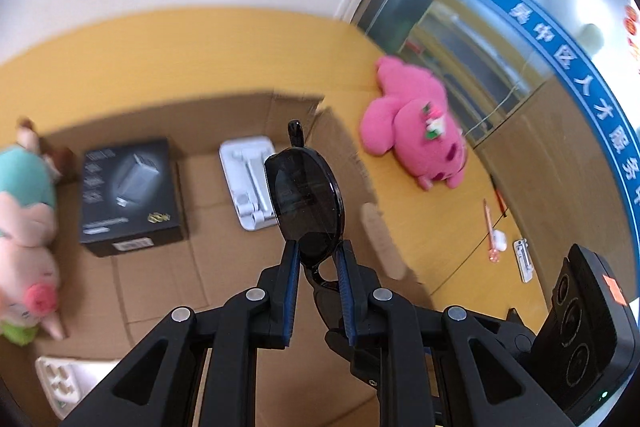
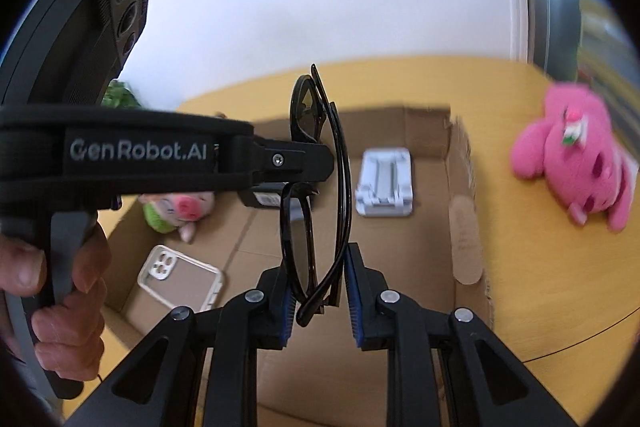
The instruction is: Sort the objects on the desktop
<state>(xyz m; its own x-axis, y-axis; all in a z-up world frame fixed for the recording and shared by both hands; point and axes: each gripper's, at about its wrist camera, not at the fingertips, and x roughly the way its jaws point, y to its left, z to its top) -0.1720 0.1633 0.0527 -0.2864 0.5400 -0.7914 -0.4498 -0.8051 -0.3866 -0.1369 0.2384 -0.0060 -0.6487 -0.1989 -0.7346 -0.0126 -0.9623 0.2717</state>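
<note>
A pair of black sunglasses (image 1: 304, 195) hangs over an open cardboard box (image 1: 160, 287), and both grippers grip it. My left gripper (image 1: 318, 259) is shut on the frame near the bridge, below one dark lens. In the right wrist view the folded sunglasses (image 2: 298, 243) stand edge-on between my right gripper's (image 2: 316, 275) pads, which press on the frame and temples. The left gripper (image 2: 312, 163) reaches in from the left, held by a hand (image 2: 68, 287). Inside the box lie a black product box (image 1: 130, 195), a white phone stand (image 1: 250, 183), a pig plush (image 1: 24, 239) and a phone case (image 2: 180, 283).
The box sits on a yellow table (image 1: 200, 39). A pink plush toy (image 1: 416, 135) lies on the table right of the box. Further right are a pink pen (image 1: 490, 231), a small white case (image 1: 499, 241) and a white clip (image 1: 524, 259). A white wall stands behind.
</note>
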